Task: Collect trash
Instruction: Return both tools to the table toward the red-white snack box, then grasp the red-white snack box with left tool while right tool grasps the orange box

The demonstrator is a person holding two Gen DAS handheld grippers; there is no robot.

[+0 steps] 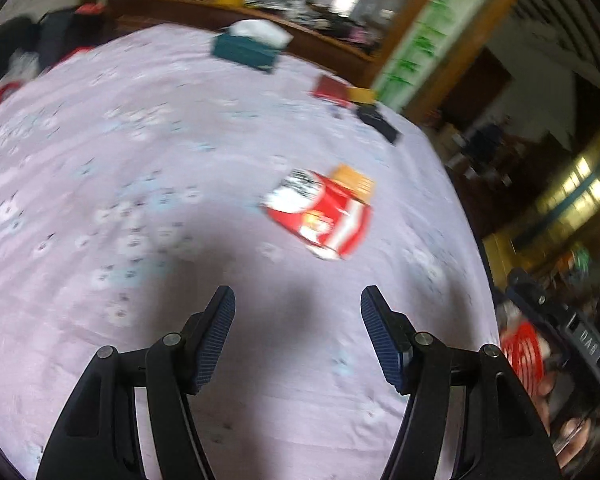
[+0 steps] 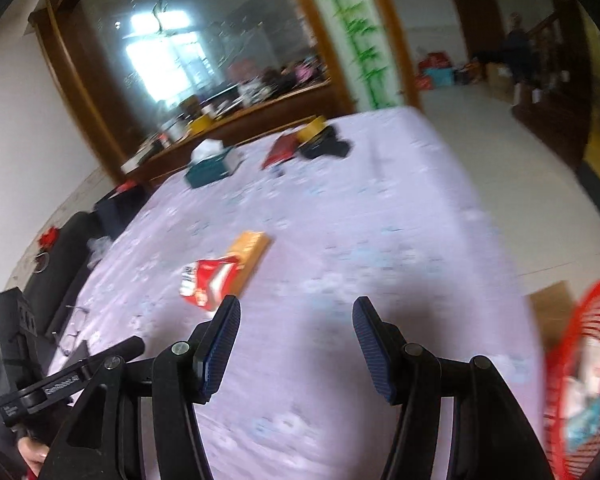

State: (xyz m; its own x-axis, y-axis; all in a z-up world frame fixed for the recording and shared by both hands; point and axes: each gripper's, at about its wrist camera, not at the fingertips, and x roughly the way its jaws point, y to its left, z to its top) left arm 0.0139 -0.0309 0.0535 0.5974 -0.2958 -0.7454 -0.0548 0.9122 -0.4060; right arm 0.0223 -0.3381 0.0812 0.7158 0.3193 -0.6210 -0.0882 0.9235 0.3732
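Observation:
A crumpled red and white wrapper lies on the pale purple flowered tablecloth, partly over a flat orange box. My left gripper hovers open just short of it, nothing between its fingers. In the right wrist view the same wrapper and orange box lie left of and beyond my right gripper, which is open and empty too. A red mesh basket with scraps in it sits off the table's right edge. Both views are blurred by motion.
A teal tissue box, a dark red booklet, a yellow item and a black object lie at the table's far side. A mirrored wooden cabinet stands behind. Dark chairs flank the left edge. The other gripper shows low at the left.

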